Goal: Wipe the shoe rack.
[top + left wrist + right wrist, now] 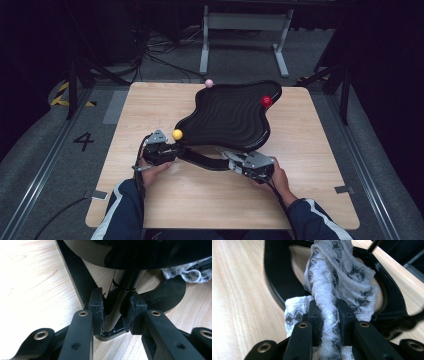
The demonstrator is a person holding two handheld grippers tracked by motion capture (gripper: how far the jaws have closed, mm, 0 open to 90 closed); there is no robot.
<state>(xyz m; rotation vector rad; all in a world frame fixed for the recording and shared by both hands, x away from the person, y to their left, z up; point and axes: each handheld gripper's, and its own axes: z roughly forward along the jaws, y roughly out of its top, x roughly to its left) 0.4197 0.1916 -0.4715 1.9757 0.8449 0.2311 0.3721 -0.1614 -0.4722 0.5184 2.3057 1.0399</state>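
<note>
A glossy black wavy tray [227, 117] stands raised on a black stand, with a yellow ball [177, 134], a pink ball [209, 83] and a red ball [266, 101] at its corners. My left gripper [172, 150] reaches under the tray's near left corner. It is shut on the stand's shiny black post [117, 290], both pads of the left gripper [116, 312] pressing its sides. My right gripper [231, 164] is shut on a bunched white cloth with a black pattern [337, 277], which lies against the stand's curved black base [274, 277]. The cloth [190, 273] also peeks out beyond the post.
The light wooden table [150, 105] has bare surface to the left of, right of and in front of the tray. A metal frame [245, 30] stands on the floor beyond the table's far edge. Both forearms come in from the near edge.
</note>
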